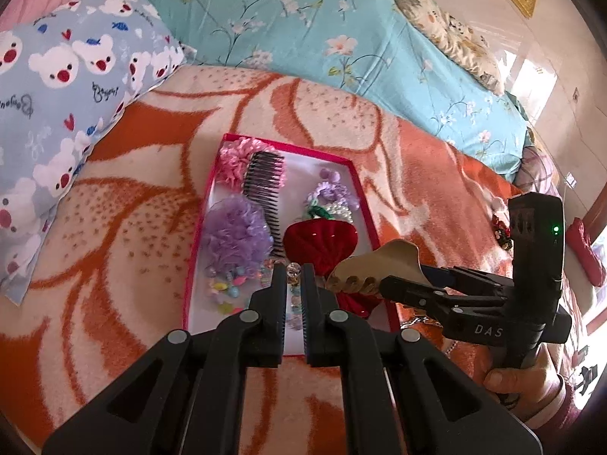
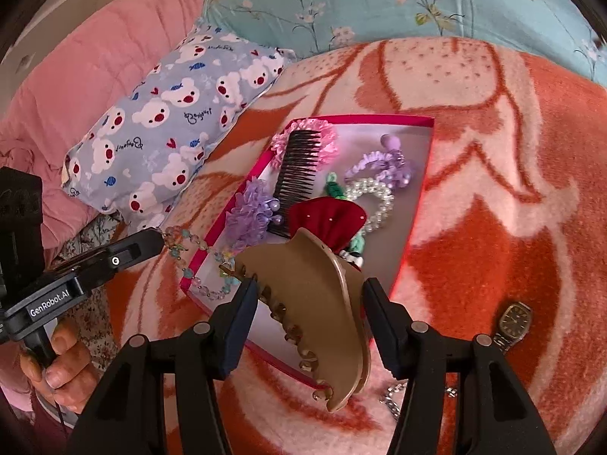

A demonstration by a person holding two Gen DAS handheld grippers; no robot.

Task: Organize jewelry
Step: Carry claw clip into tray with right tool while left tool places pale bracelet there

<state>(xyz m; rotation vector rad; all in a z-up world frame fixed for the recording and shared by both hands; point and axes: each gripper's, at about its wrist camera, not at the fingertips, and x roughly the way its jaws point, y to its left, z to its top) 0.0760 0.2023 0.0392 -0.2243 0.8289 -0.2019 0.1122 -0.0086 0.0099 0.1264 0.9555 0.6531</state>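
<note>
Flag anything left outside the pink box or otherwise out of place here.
A wristwatch lies on the blanket outside the pink box. A beaded strand pinched by the left gripper drapes over the box's edge. The right gripper holds a tan claw clip.

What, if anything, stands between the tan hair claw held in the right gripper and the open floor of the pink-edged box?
Nothing blocks it. The hair claw, clamped in the right gripper, hangs over the box's near end, where bare floor shows beneath. The red velvet pouch lies just beyond.

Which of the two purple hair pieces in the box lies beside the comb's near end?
The big fluffy purple pompom, left of the black comb; the smaller purple scrunchie lies across the box.
</note>
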